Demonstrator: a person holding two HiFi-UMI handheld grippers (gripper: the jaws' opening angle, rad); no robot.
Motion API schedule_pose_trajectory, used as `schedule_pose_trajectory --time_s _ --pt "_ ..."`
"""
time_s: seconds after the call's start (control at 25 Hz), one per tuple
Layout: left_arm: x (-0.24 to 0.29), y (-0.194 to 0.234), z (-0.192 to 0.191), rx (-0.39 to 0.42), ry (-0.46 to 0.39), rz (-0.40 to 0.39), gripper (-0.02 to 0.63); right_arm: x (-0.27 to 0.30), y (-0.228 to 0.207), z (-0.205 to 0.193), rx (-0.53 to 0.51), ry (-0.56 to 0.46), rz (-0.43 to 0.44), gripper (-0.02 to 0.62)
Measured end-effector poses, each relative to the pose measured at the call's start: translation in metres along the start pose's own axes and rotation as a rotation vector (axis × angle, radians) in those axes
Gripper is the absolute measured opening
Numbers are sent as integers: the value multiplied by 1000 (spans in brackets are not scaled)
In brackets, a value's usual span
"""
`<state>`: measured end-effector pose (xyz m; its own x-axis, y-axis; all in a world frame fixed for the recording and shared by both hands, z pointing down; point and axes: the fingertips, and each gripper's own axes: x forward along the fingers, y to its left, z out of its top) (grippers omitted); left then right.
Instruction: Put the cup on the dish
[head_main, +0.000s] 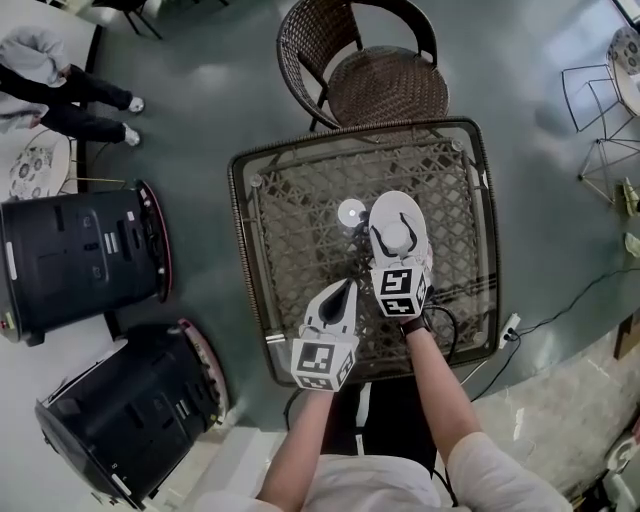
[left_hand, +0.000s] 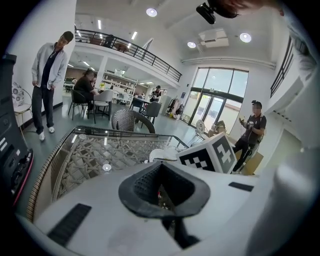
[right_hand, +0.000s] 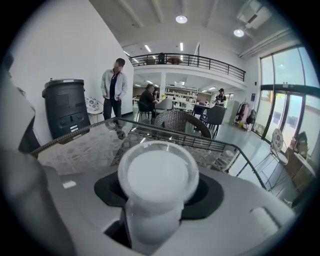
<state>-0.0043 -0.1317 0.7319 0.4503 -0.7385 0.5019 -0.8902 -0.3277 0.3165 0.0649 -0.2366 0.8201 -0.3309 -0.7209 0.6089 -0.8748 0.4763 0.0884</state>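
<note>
A small white dish (head_main: 351, 212) lies on the glass-topped wicker table (head_main: 290, 200), near its middle. My right gripper (head_main: 398, 238) hovers just right of the dish, shut on a white cup (head_main: 397, 240). In the right gripper view the cup (right_hand: 157, 175) fills the space between the jaws, with its round end turned toward the camera and the right gripper (right_hand: 155, 220) closed round its body. My left gripper (head_main: 342, 296) hangs over the table's near part, below the dish, with its dark tip narrowed to a point. The left gripper (left_hand: 162, 190) is shut and holds nothing.
A wicker chair (head_main: 375, 75) stands at the table's far side. Two black bins (head_main: 80, 255) (head_main: 130, 410) stand on the floor to the left. A person (head_main: 60, 90) is at the upper left. A power strip with a cable (head_main: 510, 330) lies at the right.
</note>
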Motion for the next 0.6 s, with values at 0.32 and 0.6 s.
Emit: schedule_pose_trajectory --time_s 0.32,0.6 --pt "-4 0 2 4 -3 2 3 -3 1 -1 81 4 24 304" --pt "-21 5 38 29 -57 10 3 -42 -14 2 189 18 30 383"
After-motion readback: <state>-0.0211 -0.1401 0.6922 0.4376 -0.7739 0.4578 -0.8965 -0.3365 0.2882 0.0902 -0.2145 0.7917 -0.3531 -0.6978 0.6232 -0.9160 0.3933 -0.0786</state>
